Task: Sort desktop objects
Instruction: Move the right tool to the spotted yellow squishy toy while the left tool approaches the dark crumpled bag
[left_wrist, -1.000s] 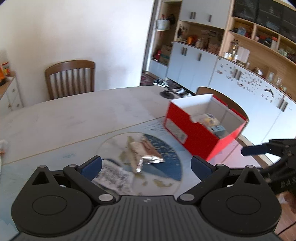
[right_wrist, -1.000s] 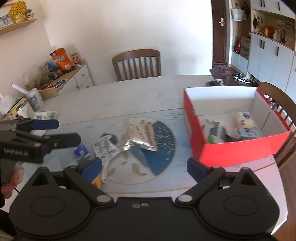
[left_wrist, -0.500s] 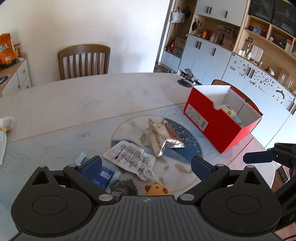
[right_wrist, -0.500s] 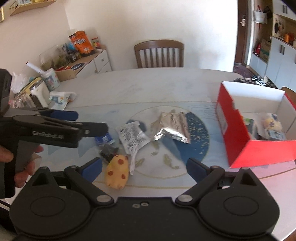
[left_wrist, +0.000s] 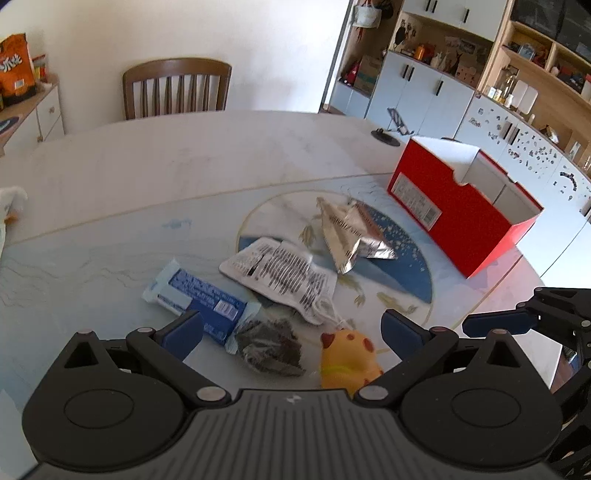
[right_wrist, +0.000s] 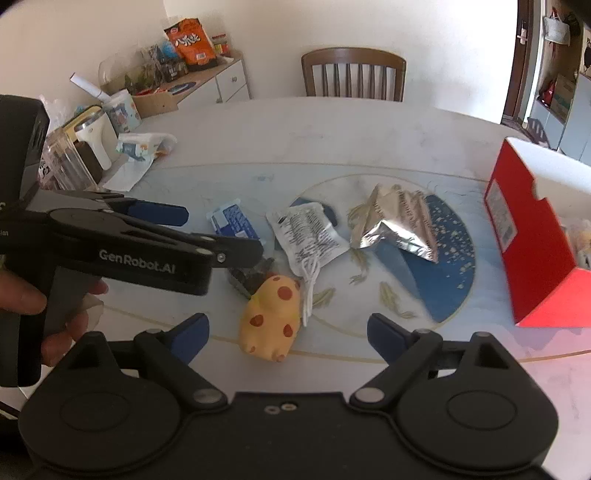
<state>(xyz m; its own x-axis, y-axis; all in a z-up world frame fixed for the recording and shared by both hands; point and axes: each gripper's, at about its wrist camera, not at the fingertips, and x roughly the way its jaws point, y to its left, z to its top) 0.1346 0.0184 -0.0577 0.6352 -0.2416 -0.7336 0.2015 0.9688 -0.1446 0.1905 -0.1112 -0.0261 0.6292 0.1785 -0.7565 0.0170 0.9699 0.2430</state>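
So both tongs are up over the counter (left_wrist: 110, 177) with nothing in them. The left tongs (left_wrist: 291, 328) are spread wide, and looking down between the blue pads you've got a dark crumpled wrapper (left_wrist: 269, 347) and the yellow spotted toy (left_wrist: 347, 358) sitting right in the gap, the toy closer to the right pad. The blue snack bar (left_wrist: 199, 299) runs off toward the left pad, its near end just behind it. Whether the pads are touching anything, can't really tell, looks like they're above the stuff.

The right tongs (right_wrist: 288, 328) are wide too but closing in a bit, and the yellow spotted toy (right_wrist: 269, 317) lies between the pads, nearer the left one, not pinched. Just past it are the white printed packet (right_wrist: 310, 236) and the silver foil bag (right_wrist: 395, 225), both on the round blue-and-white mat. The red box (right_wrist: 532, 258) sits well off to the right with some stuff already inside. A hand (right_wrist: 55, 314) holds the left tongs' handle on the left side of that view.
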